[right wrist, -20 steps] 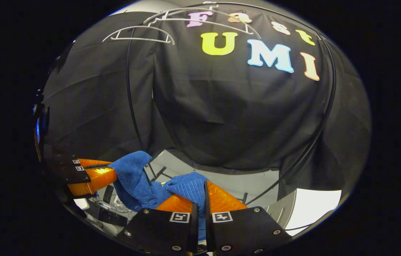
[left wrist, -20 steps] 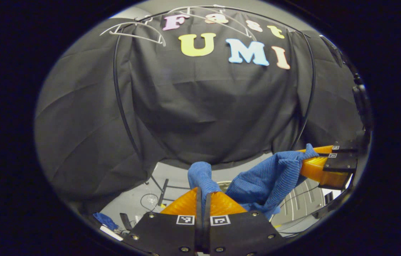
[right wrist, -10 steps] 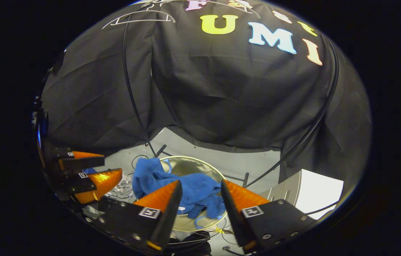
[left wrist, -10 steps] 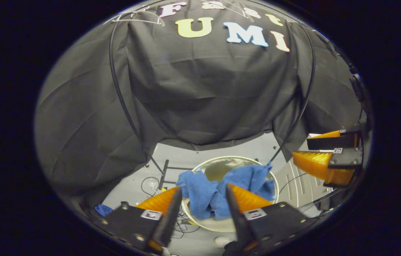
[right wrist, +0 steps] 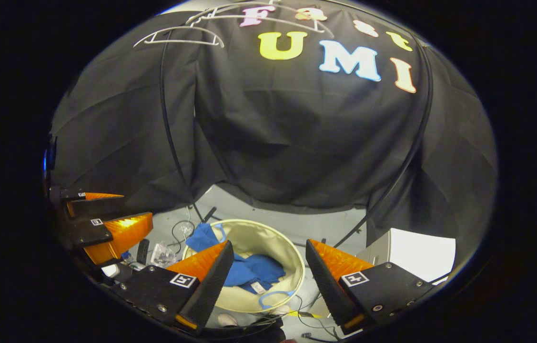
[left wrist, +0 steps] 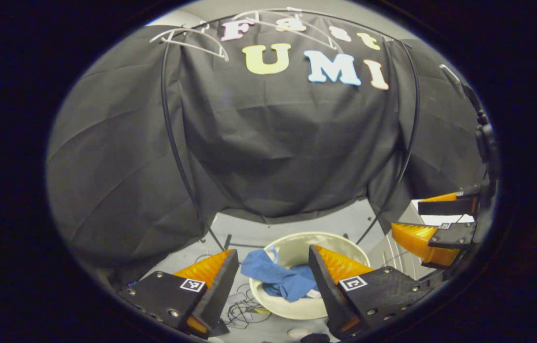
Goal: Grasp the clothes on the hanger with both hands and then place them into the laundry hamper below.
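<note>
The blue garment (left wrist: 280,278) lies in the round cream hamper (left wrist: 297,309) on the floor, one corner draped over the left rim. In the left gripper view, the left gripper (left wrist: 273,257) hangs above the hamper with its jaws spread wide and nothing between them; the right gripper (left wrist: 428,219) shows at the far right, also wide apart and holding nothing. In the right gripper view, the garment (right wrist: 249,271) sits inside the hamper (right wrist: 292,267) below the gaping right gripper (right wrist: 268,247). Two white hangers (right wrist: 177,37) hang bare on the rail up top
</note>
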`<state>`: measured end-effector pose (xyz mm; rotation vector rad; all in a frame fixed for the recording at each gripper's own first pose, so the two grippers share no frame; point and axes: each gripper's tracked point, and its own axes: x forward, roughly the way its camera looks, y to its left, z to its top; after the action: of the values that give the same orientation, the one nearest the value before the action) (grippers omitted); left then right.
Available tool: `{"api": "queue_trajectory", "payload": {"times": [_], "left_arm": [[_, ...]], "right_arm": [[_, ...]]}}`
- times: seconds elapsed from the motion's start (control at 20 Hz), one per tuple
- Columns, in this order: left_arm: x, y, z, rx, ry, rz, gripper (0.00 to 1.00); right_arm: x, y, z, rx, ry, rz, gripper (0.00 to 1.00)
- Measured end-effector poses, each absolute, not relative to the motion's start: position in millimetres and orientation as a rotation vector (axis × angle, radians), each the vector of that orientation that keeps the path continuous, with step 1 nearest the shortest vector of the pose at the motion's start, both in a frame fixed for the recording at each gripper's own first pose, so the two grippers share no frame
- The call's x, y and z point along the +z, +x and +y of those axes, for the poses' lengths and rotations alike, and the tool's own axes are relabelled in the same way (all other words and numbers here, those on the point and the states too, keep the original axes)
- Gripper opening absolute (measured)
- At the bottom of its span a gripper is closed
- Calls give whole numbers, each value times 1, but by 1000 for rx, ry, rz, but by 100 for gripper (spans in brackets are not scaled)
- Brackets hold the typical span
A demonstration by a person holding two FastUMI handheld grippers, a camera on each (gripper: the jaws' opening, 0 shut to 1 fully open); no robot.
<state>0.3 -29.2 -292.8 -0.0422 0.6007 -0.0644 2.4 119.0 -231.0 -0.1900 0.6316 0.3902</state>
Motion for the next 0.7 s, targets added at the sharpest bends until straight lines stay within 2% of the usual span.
{"api": "queue_trajectory", "payload": {"times": [0.15,0.2,0.3,0.55,0.7], "left_arm": [[-222,16,-15,-47,-54,468,86],[-199,21,-9,-45,-54,422,92],[-159,26,-1,-44,-42,339,92],[-67,12,-12,-41,-67,171,91],[-18,-5,-14,-34,-47,91,91]], "right_arm": [[-178,12,113,363,-140,511,94],[-159,17,109,350,-127,469,94],[-124,25,98,324,-95,393,94],[-40,26,52,241,-76,223,95],[9,13,21,212,-83,110,92]]}}
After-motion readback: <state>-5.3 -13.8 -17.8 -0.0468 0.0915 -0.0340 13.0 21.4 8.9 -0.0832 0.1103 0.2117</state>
